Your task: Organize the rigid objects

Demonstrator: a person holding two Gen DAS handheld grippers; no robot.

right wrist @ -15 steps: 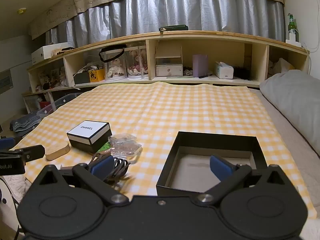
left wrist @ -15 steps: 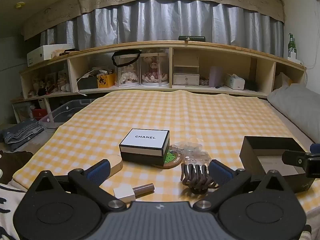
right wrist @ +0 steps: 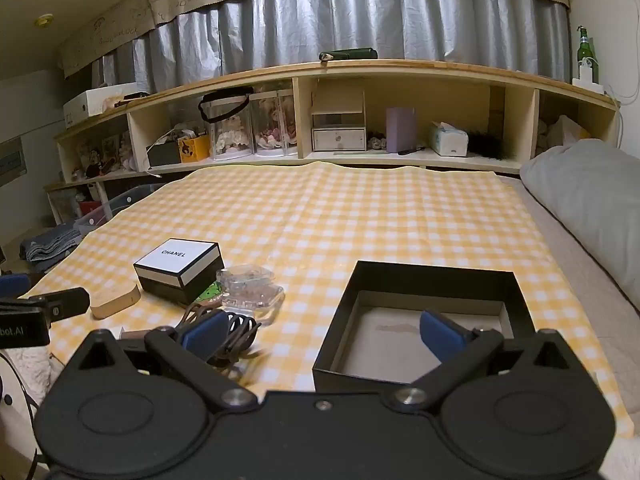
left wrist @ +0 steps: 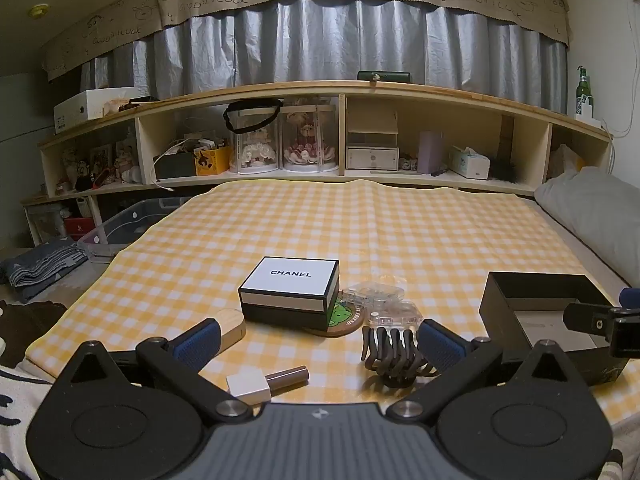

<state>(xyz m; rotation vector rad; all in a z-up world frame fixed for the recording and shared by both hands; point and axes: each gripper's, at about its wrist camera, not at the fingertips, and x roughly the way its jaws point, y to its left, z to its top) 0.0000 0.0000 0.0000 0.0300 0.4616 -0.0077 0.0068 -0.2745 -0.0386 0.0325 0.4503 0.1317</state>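
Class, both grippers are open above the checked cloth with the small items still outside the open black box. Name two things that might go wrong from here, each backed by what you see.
1. The brown hair claw has curved teeth and lies right beside the clear plastic cases; a pinch may slip or drag them along.
2. The CHANEL box rests partly on the round coaster, so lifting either could shift the other.

Open black tray [right wrist: 432, 280], closed Chanel box [left wrist: 290, 294], brown hair claw [left wrist: 394, 358], lipstick [left wrist: 266, 384]
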